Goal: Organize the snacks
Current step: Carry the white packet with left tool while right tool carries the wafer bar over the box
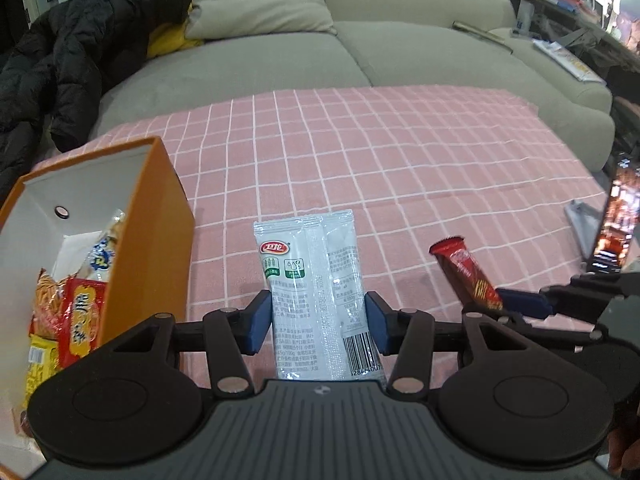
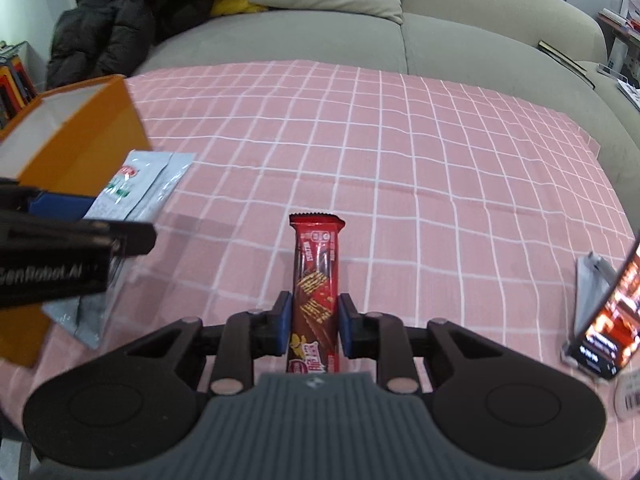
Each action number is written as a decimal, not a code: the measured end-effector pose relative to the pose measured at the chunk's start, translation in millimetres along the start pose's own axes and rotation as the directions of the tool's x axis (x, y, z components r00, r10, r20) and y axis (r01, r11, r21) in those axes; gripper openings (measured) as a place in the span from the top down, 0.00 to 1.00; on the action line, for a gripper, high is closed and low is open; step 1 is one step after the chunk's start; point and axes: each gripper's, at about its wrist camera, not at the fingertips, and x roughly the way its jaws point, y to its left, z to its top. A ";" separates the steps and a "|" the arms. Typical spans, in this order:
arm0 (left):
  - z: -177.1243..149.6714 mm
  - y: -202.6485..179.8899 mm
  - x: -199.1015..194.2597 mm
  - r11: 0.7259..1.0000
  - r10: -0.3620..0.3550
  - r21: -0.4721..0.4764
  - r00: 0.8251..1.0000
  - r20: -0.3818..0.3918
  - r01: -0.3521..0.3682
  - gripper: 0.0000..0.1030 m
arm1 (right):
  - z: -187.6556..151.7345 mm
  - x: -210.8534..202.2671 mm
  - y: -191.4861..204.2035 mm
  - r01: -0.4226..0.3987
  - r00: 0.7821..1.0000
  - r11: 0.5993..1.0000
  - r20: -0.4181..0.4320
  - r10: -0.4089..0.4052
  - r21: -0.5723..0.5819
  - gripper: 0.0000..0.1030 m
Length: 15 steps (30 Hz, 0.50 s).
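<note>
My left gripper (image 1: pixel 318 320) is shut on a white snack packet (image 1: pixel 316 288) that stands upright between its blue pads, lifted over the pink checked cloth (image 1: pixel 400 160). Just to its left stands an orange box (image 1: pixel 156 216) with several snack packs (image 1: pixel 76 304) inside. My right gripper (image 2: pixel 313 322) is shut on a red wafer bar (image 2: pixel 316 280), also held off the cloth. In the right wrist view the left gripper's fingers (image 2: pixel 60 204) and the white packet (image 2: pixel 136 188) show at the left, beside the orange box (image 2: pixel 88 136).
A phone (image 2: pixel 600 320) leans on a stand at the right edge of the cloth, with a grey pouch (image 2: pixel 592 284) behind it. A grey sofa (image 1: pixel 400 40) with a cushion and a black jacket (image 1: pixel 80 52) runs along the far side.
</note>
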 end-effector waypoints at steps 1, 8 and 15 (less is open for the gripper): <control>-0.8 0.0 -6.2 1.000 0.003 0.001 1.000 0.007 -0.003 0.45 | -2.0 -7.8 0.9 -0.008 1.000 1.000 0.006 0.008 0.002 0.80; 0.9 13.1 -47.5 1.000 -0.025 0.003 0.998 0.062 0.024 0.45 | 0.0 -58.5 12.9 -0.079 0.995 0.996 0.068 0.077 0.030 0.80; 6.8 54.9 -92.8 0.999 -0.026 0.032 0.991 0.128 0.023 0.45 | 35.6 -89.7 53.0 -0.192 0.974 0.981 0.122 0.192 -0.011 0.80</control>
